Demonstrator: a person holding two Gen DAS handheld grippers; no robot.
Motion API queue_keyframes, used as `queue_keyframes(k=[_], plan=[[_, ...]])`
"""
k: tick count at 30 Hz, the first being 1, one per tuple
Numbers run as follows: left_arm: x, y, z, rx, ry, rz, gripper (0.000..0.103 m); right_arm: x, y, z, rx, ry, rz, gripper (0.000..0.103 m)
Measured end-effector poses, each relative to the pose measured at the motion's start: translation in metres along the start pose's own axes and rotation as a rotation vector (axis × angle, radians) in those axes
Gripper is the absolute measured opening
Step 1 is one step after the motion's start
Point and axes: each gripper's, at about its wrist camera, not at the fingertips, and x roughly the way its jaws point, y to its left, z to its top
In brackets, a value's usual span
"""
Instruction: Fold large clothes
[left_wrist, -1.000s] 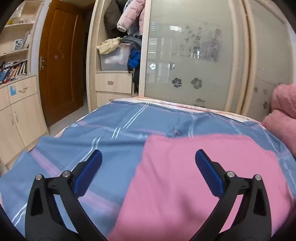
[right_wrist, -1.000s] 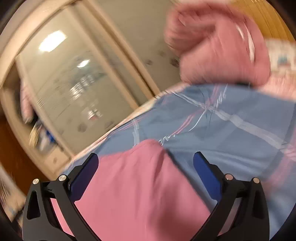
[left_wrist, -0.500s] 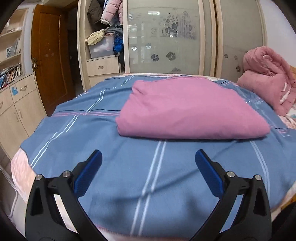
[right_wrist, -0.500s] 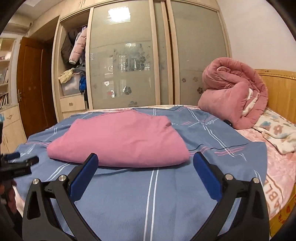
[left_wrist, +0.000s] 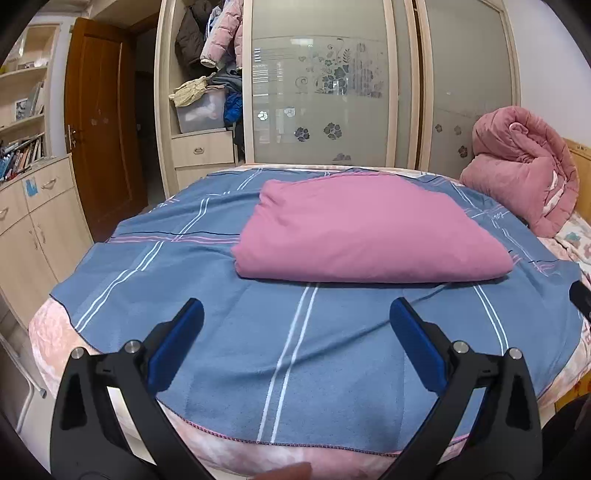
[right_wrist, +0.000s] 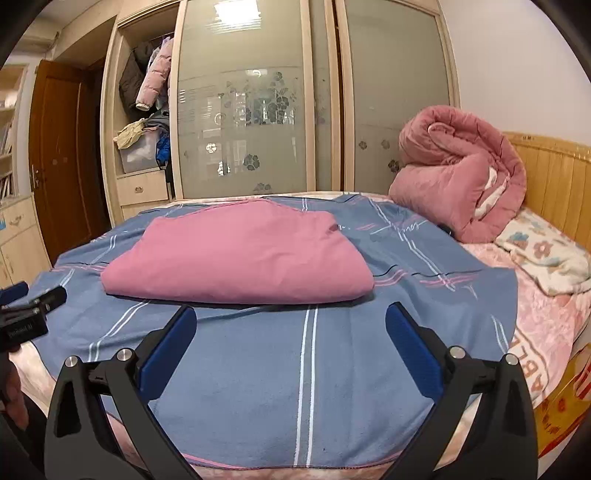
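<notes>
A pink garment lies folded into a thick rectangle on the blue striped sheet of the bed; it also shows in the right wrist view. My left gripper is open and empty, held back over the bed's near edge, well short of the garment. My right gripper is open and empty too, just short of the garment's near fold. The left gripper's body shows at the left edge of the right wrist view.
A rolled pink quilt sits at the bed's far right by the wooden headboard. A floral pillow lies beside it. A wardrobe with frosted sliding doors stands behind the bed. Cabinets and a brown door are at left.
Both grippers have pulled back from over the pink garment to the near edge of the bed. The garment lies folded and still. Both stay open.
</notes>
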Motion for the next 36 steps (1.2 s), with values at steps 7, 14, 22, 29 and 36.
queue_keyframes(k=[7,14,22,29,36], plan=[[0.006,-0.007,0.004,0.029,-0.004,0.000,0.101,0.017,0.004,-0.003,0.021,0.052,0.030,0.102],[0.015,-0.001,0.004,0.011,0.026,-0.007,0.101,0.027,0.010,-0.004,0.012,0.073,0.034,0.102],[0.020,0.002,0.006,-0.005,0.034,-0.007,0.101,0.030,0.013,-0.004,0.005,0.074,0.026,0.102],[0.023,-0.005,0.006,0.019,0.037,-0.013,0.101,0.031,0.012,-0.005,0.006,0.080,0.028,0.102],[0.023,-0.010,0.005,0.036,0.034,-0.019,0.101,0.030,0.010,-0.005,0.014,0.076,0.024,0.102]])
